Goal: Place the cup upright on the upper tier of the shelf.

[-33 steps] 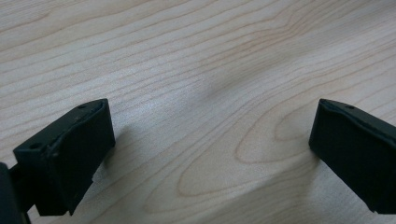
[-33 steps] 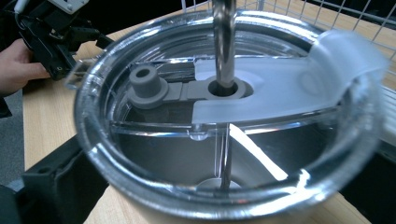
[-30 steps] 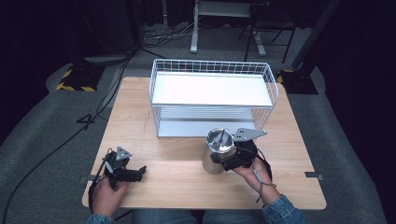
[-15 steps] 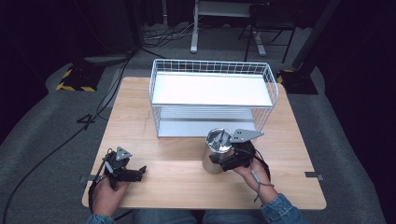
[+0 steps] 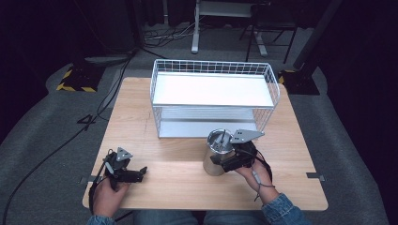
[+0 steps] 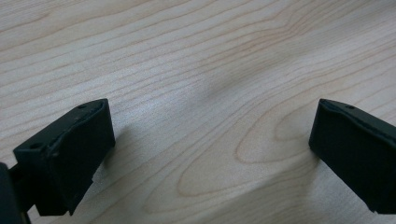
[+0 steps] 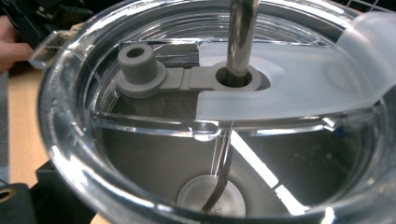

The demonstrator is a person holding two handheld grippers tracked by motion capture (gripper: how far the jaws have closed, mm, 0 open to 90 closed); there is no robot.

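Steel tumbler (image 5: 217,158) in right gripper (image 5: 224,161), left gripper (image 5: 136,174) low, fingers apart.

floor: grey carpet (image 5: 42,131) lying around the wooden table (image 5: 187,187) | cables (image 5: 94,112) trailing across it at left | hazard-striped base (image 5: 74,79) sitting at far left | white desk legs (image 5: 195,28) standing behind | surroundings staying dark, light falling on the tabletop
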